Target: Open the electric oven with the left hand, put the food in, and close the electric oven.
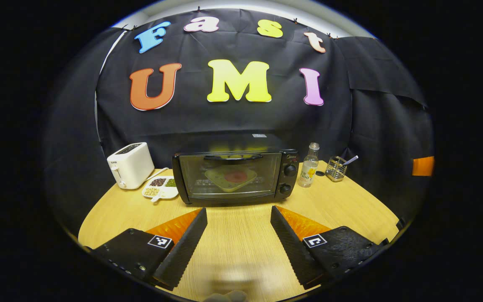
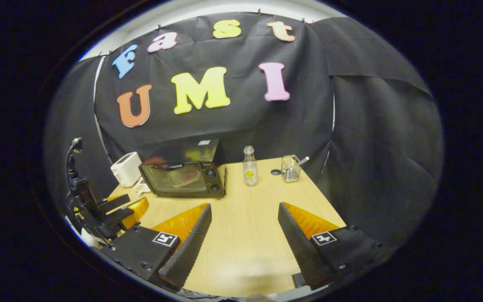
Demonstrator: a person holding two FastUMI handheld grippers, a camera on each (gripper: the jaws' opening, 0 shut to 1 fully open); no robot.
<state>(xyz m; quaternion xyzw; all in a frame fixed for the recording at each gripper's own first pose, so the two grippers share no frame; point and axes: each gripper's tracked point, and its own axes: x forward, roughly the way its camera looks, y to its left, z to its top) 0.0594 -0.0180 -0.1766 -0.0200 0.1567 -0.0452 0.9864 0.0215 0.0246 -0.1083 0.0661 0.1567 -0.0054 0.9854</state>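
Electric oven (image 1: 235, 176) sitting shut at the worktop's (image 1: 241, 247) far side (plate of food (image 1: 229, 178) already showing inside); left claw (image 1: 238, 216) gaping wide, empty, should be aiming squarely for the door handle (image 1: 233, 157).

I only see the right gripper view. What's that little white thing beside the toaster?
Observer: In the left gripper view it is a white divided dish with three heaps of small grains: dark, green and pale.
Operator: Is the left gripper holding anything?
Observer: No. The left gripper is open, with bare wooden table between its fingers.
Operator: Where is it pointing?
Observer: Straight at the shut glass door of the black electric oven.
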